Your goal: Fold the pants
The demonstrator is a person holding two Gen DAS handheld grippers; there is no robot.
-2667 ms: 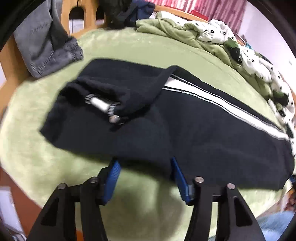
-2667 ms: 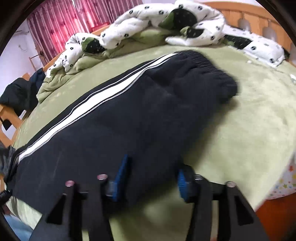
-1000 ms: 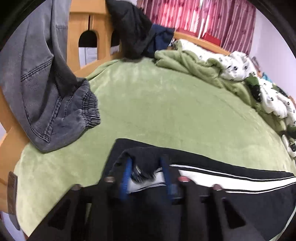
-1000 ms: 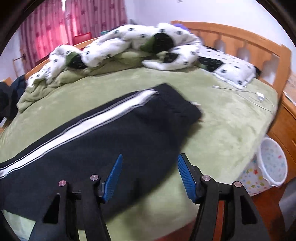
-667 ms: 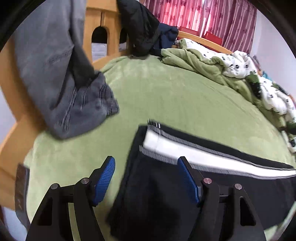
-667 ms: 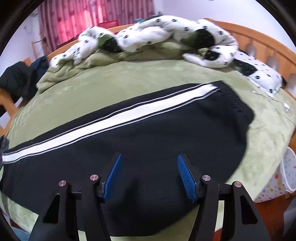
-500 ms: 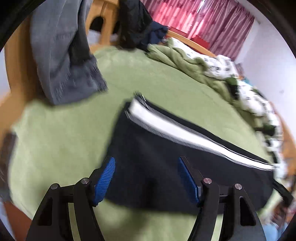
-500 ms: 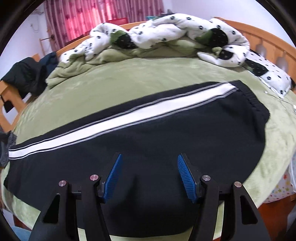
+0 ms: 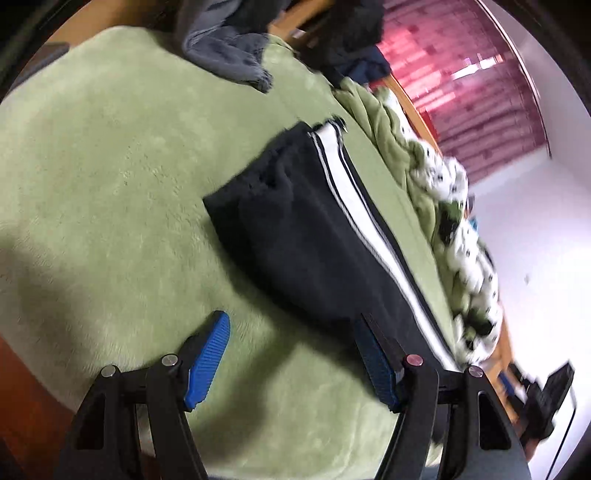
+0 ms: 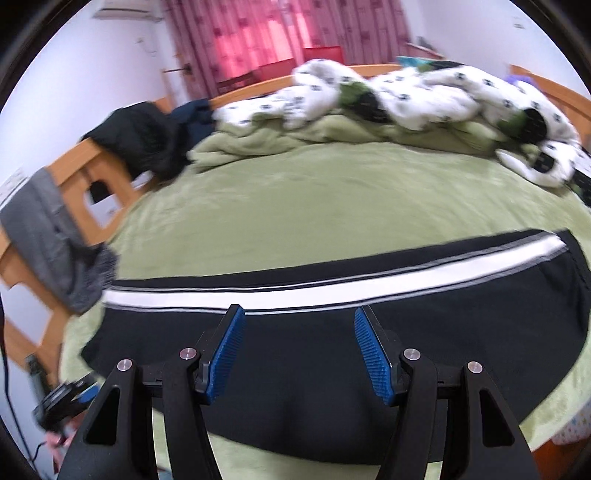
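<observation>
Pants: the black pants (image 10: 332, 354) with a white stripe (image 10: 332, 291) lie flat on the green bed (image 10: 314, 199). They stretch from left to right across the near part of the bed. In the left wrist view the pants (image 9: 317, 236) run from the middle to the far right, with the stripe (image 9: 369, 221) on their far edge.

Left gripper: the left gripper (image 9: 291, 354) is open, with its blue pads wide apart. It holds nothing. It hangs over the green bed, and its right pad (image 9: 375, 363) is over the near edge of the pants.

Right gripper: the right gripper (image 10: 299, 350) is open too, and holds nothing. It hangs over the middle of the pants, just near the white stripe.

Bed: a bunched up white blanket (image 10: 406, 96) with dark spots lies along the far side. A green blanket (image 10: 258, 144) is piled beside it.

Other clothes: gray jeans (image 10: 55, 236) hang over the wooden bed frame (image 10: 74, 173) at the left. Dark clothes (image 10: 144, 136) lie on the frame at the far left.

Room: red curtains (image 10: 280, 33) hang behind the bed.
</observation>
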